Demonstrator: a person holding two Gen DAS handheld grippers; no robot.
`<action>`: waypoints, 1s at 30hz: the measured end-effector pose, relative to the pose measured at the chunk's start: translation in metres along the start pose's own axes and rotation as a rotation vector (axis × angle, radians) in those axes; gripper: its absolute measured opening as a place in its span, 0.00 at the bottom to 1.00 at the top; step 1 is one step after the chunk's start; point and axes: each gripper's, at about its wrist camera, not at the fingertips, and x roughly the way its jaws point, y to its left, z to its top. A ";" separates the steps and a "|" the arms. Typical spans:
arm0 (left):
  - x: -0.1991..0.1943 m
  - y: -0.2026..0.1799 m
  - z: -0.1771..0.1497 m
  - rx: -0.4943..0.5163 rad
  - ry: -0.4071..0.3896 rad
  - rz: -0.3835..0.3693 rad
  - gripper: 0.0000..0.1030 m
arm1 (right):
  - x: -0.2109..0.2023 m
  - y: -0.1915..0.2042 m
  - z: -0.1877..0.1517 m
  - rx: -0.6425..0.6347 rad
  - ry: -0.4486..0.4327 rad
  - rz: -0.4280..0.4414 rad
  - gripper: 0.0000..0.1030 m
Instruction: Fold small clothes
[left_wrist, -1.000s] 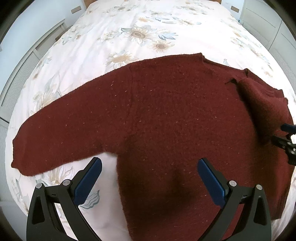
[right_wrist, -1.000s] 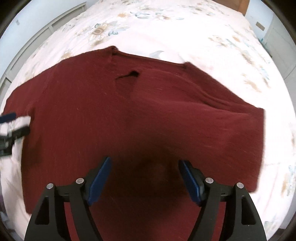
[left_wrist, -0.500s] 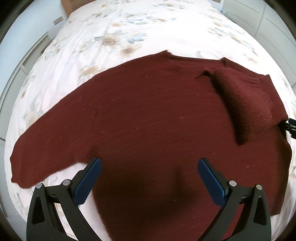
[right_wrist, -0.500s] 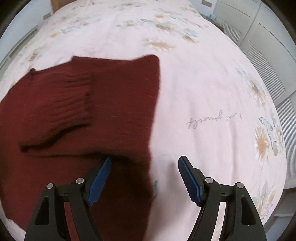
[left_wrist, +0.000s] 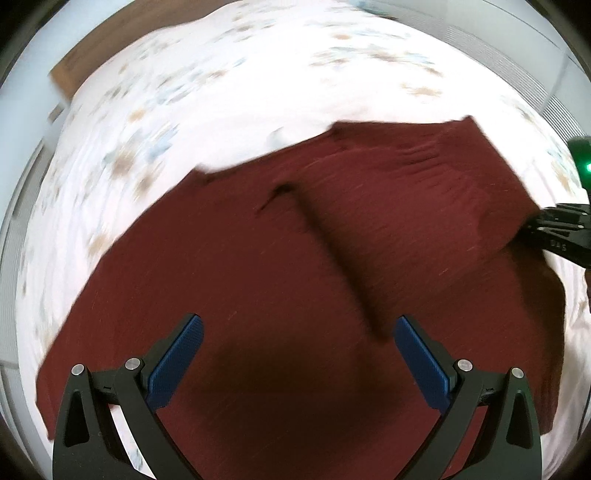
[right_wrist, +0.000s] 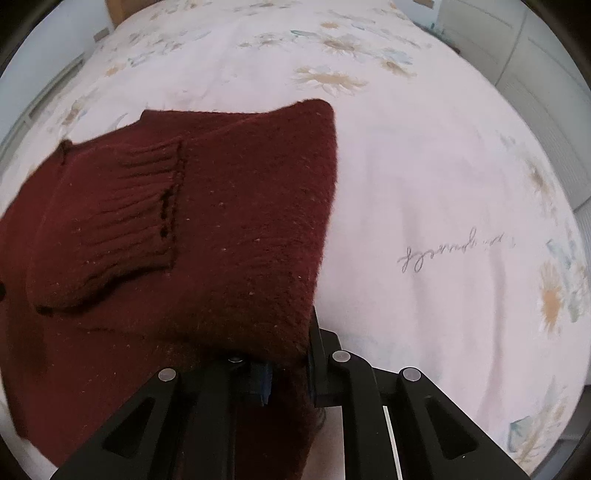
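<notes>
Your floral bedspread (right_wrist: 424, 184) carries the maroon sweater (right_wrist: 240, 221), one sleeve folded across it. Cursive script on the bedspread is unreadable. Your right gripper (right_wrist: 288, 369) pinches the sweater's edge; your left gripper (left_wrist: 295, 354) hangs wide apart above it, holding nothing.

A bed (right_wrist: 424, 177) fills both views, covered by a white quilt printed with pale daisies and a line of grey script at right in the right wrist view; a dark red knit sweater (right_wrist: 229, 236) (left_wrist: 258, 266) lies directly on it, one ribbed-cuff sleeve folded across its body.
</notes>
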 end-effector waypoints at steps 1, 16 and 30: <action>0.002 -0.008 0.004 0.020 -0.006 -0.002 0.99 | -0.002 -0.002 -0.005 0.020 0.000 0.014 0.14; 0.064 -0.094 0.036 0.262 0.061 0.038 0.99 | 0.007 -0.006 -0.009 0.031 0.006 0.028 0.15; 0.063 -0.051 0.049 0.144 0.016 -0.012 0.15 | 0.007 -0.009 -0.012 0.045 0.001 0.032 0.15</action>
